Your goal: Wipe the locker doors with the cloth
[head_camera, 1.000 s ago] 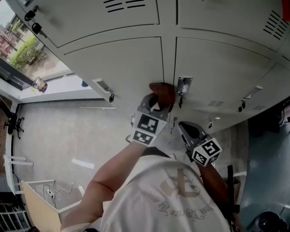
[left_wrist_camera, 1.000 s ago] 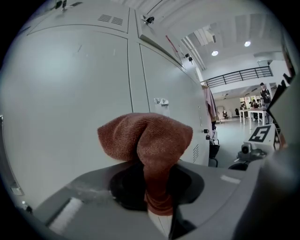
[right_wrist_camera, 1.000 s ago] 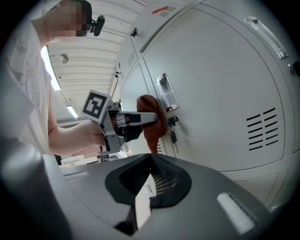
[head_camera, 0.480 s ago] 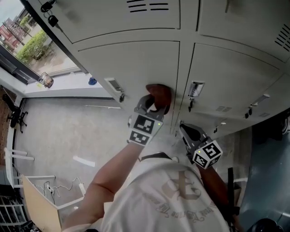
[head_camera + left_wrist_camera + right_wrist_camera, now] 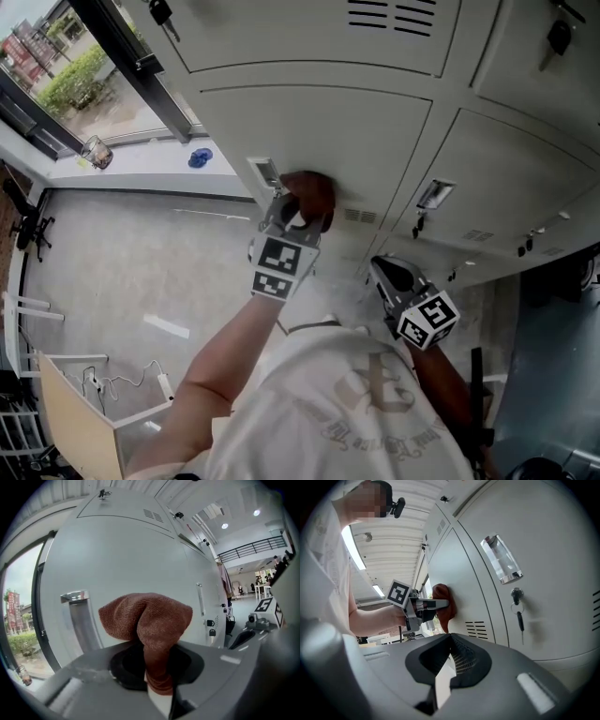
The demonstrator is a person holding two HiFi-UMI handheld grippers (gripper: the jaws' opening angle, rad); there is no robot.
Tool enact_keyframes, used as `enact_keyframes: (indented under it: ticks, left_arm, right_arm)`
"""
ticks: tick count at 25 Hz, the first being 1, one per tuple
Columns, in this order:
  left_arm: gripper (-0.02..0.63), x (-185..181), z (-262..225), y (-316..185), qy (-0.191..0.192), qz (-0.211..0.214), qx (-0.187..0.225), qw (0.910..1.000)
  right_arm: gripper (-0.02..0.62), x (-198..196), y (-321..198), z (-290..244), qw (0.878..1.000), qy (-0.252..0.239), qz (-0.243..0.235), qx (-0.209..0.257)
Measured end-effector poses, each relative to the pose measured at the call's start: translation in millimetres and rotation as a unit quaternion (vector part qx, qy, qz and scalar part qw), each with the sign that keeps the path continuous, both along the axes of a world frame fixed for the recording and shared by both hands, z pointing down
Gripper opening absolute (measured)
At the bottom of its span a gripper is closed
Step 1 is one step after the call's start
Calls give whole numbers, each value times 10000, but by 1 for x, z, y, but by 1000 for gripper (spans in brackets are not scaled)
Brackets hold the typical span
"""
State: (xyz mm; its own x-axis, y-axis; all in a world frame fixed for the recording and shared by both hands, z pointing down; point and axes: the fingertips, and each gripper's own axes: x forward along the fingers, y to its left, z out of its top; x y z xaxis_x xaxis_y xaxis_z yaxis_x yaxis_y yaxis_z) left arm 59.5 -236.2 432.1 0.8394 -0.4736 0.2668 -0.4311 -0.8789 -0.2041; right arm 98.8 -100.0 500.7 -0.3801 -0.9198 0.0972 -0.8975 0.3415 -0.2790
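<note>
Wiping in hand: left gripper (image 5: 296, 214) clamps cloth (image 5: 310, 192) against locker door (image 5: 319, 131). Right gripper (image 5: 390, 273), at 4 o'clock, is closed and empty. Next: sweep across the panel.

Cloth (image 5: 145, 630): one, brown. Grippers: two, namely left gripper (image 5: 298, 216) and right gripper (image 5: 386, 270). Locker doors (image 5: 319, 131): at least four in sight. Door handles (image 5: 265, 173): two seen clearly. Person: one.

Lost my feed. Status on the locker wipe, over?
Left gripper shut on cloth, cloth against locker door. Right gripper shut, empty. Door handle close beside cloth.
</note>
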Motion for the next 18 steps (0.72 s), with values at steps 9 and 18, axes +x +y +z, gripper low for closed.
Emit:
enact_keyframes:
  ticks: [9, 18]
  left_arm:
    - [80, -34, -12, -22, 191, -255, 109, 9994]
    - [81, -78, -34, -49, 770, -339, -309, 9960]
  right_arm:
    - [8, -23, -13, -2, 9999, 120, -43, -75]
    - [8, -47, -31, -9, 9996, 275, -59, -53]
